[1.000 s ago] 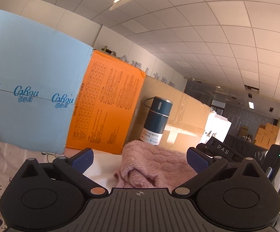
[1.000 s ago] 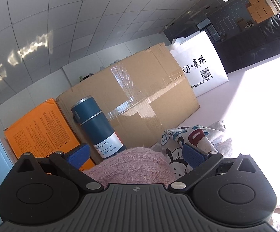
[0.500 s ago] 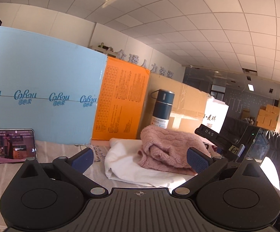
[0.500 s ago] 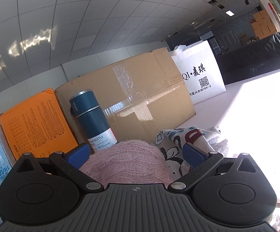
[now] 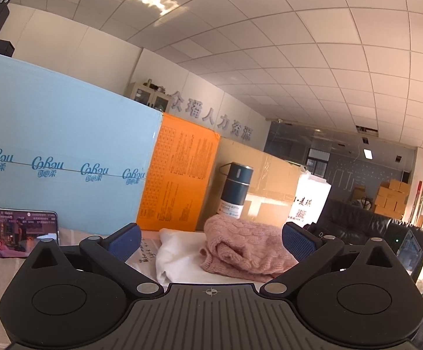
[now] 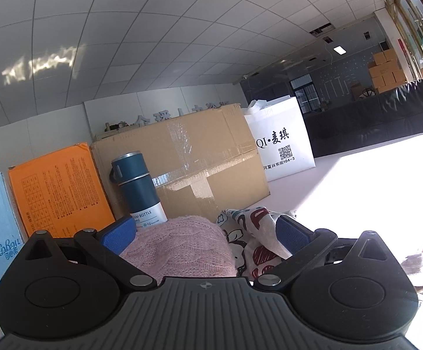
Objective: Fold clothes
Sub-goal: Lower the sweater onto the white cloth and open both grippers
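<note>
Your left gripper [image 5: 210, 239] had its jaws wide apart, holding nothing, with the folded pink sweater [image 5: 245, 246] ahead on a white garment [image 5: 176, 250]. Your right gripper [image 6: 205, 232] was equally spread and empty, the sweater just before it, beside a cartoon-print cloth [image 6: 251, 233] and near the blue bottle [image 6: 138, 186].

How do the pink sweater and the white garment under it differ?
The pink sweater is chunky cable knit; the white garment is smooth cloth. The sweater lies on top, bunched in a thick roll; the white garment lies flatter beneath, sticking out to its left. Both sit before the boxes, held by neither gripper.
</note>
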Demonstrator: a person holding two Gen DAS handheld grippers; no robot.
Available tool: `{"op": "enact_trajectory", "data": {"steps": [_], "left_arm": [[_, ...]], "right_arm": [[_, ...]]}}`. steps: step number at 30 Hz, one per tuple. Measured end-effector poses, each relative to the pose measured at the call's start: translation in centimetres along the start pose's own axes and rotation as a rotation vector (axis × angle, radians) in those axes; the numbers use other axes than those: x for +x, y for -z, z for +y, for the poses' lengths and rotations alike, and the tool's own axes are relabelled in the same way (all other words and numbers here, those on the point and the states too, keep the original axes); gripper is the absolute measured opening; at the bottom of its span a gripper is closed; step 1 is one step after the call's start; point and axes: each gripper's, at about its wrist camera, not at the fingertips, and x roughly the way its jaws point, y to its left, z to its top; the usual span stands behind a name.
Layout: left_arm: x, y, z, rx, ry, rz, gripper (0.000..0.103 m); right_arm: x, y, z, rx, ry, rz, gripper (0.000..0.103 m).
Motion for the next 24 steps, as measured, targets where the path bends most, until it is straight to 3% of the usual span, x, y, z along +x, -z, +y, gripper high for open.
{"op": "enact_trajectory", "data": {"steps": [7,11,16,24], "left_arm": [[-0.9,-0.7,0.5,-0.068,0.013,0.04,0.103],[-1.5,-1.1,0.4,-0.069,0.017,0.044,0.103],[-1.9,-1.4,0.0,-0.059,0.017,0.047,0.103],[-2.3,-1.3,-0.9,-0.04,0.012,0.053,0.103]], "right_arm": [[-7.7,-4.0,2.5,0.018,-0.072,-0.051,0.103],[-12.7,-7.1,4.3,-0.035,-0.109,-0.109,0.103],[-17.8,-8.9,5.5,-0.086,-0.099,-0.108,0.103],[-18.3,-7.1,7.0,-0.185,-0.112,-0.013,0.103]]}}
